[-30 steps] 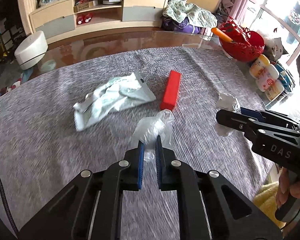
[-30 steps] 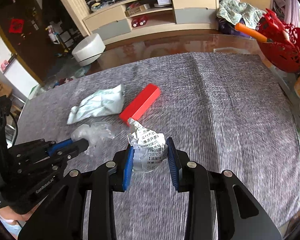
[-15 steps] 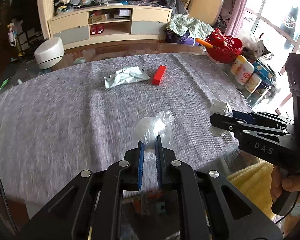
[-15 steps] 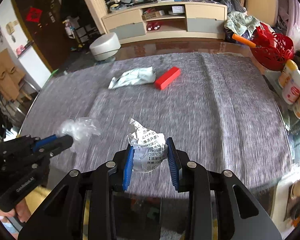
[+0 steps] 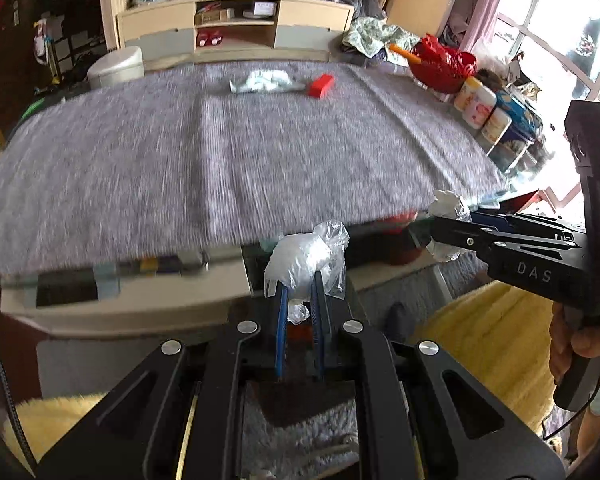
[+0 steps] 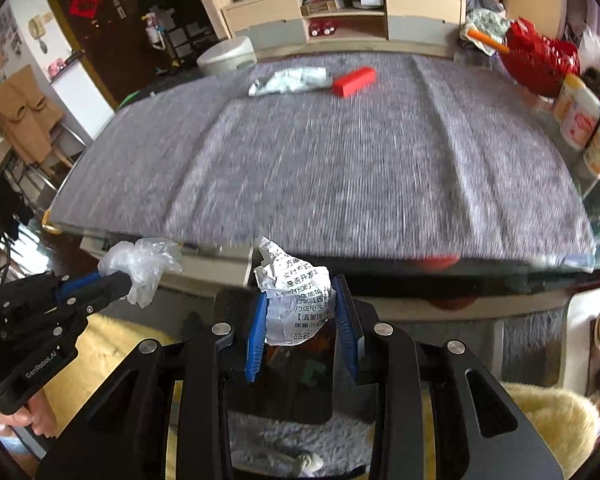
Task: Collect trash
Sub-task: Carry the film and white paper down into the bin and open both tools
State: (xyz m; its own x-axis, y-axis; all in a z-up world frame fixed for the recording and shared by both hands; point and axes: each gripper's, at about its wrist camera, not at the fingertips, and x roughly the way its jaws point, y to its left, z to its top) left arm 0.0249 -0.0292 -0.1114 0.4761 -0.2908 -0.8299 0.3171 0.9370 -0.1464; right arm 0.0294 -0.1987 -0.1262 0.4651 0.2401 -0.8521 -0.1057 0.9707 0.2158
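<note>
My left gripper (image 5: 300, 292) is shut on a crumpled clear plastic wrap (image 5: 306, 258), held off the near edge of the table; it also shows in the right wrist view (image 6: 140, 266). My right gripper (image 6: 302, 300) is shut on a crumpled printed paper ball (image 6: 294, 300), seen from the left wrist view (image 5: 446, 206) too. A pale green wrapper (image 6: 290, 80) and a red box (image 6: 354, 80) lie on the grey cloth-covered table (image 6: 340, 168) at its far side.
A red basket (image 5: 442, 64) and several bottles (image 5: 480, 106) stand at the table's right edge. A low cabinet (image 5: 236, 26) and a white stool (image 5: 116, 66) are behind the table. Yellow fluffy cushions (image 6: 548, 420) and a grey rug (image 6: 300, 440) lie below.
Both grippers have pulled back from the table with their trash. The table's near edge and the floor below now show; the wrapper and red box look farther away.
</note>
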